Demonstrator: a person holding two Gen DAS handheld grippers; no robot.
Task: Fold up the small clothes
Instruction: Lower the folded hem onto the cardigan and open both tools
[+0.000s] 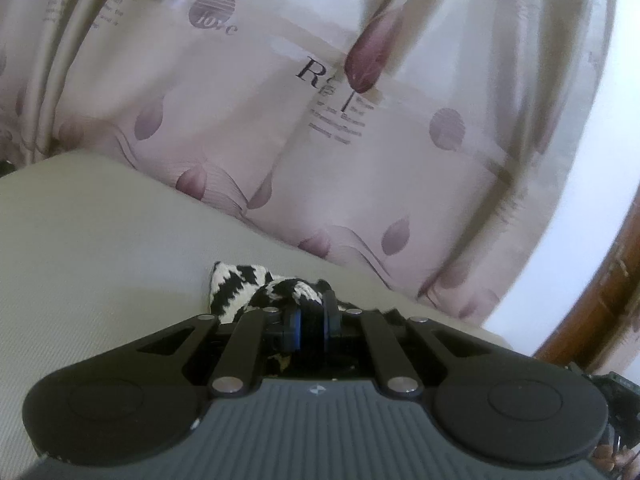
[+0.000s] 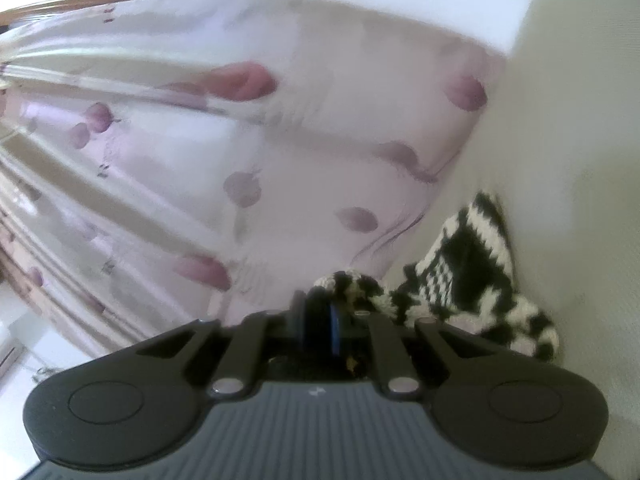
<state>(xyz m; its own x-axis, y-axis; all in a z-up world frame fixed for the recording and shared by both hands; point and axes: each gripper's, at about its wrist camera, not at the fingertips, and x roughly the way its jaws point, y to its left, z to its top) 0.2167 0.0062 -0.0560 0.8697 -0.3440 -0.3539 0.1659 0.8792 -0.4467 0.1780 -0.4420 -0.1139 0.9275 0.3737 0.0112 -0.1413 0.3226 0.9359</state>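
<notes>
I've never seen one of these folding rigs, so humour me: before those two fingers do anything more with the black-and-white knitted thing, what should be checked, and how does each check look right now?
1. Left gripper shut on the knitted garment: ok, knit is bunched between the fingers.
2. Right gripper shut on the garment: ok, knit sits at the tips.
3. Garment spread flat between the grips: not ok, it looks twisted and bunched.
4. Garment clear of the curtain: cannot tell, the curtain hangs close behind.
5. Sharp view from the right wrist: not ok, it is blurred.
6. Beige surface free for laying down: ok on the visible part.
</notes>
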